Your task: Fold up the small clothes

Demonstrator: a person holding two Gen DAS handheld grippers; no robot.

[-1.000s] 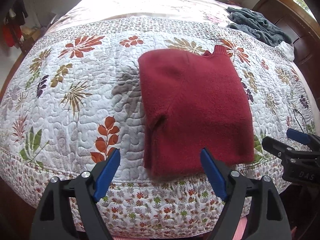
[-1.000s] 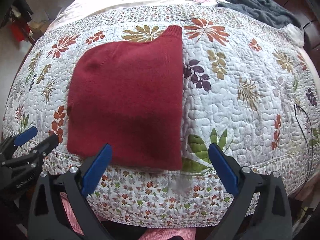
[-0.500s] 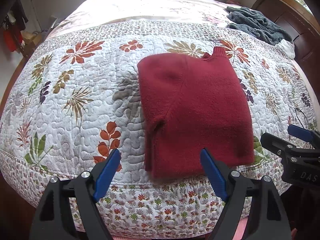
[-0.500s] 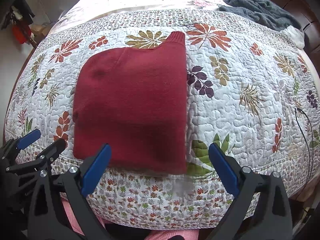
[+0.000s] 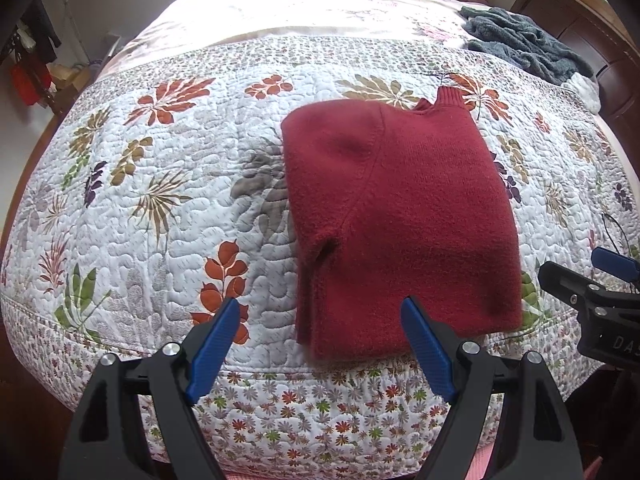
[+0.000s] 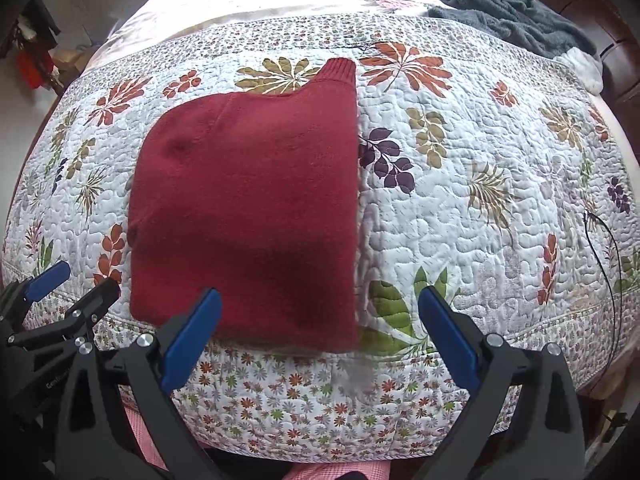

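Sweater (image 5: 404, 216), red knit, lies folded lengthwise in the centre right of the left view and centre left of the right view, its hem toward the near edge of the bed (image 5: 160, 208) and its ribbed collar (image 6: 338, 70) at the far end. It looks soft, limp and fairly light, so a pinch would likely drag the upper layers unless every layer is taken together. The two near hem corners seem the best places to hold for folding it up toward the collar; the tucked sleeve seam (image 5: 326, 242) at the left edge may slip out when lifted.

Quilt (image 6: 480, 168) under it is padded and could catch a finger that dips too low. A grey blanket (image 5: 520, 42) sits bunched in the upper right, well apart, and a thin black cord (image 6: 608, 248) runs at far right, also apart. Nothing blocks the hem.

Left gripper (image 5: 320, 336) hovers over the near left corner, fingers wide and empty. Right gripper (image 6: 320, 328) hovers over the near right corner, fingers equally wide, holding nothing.
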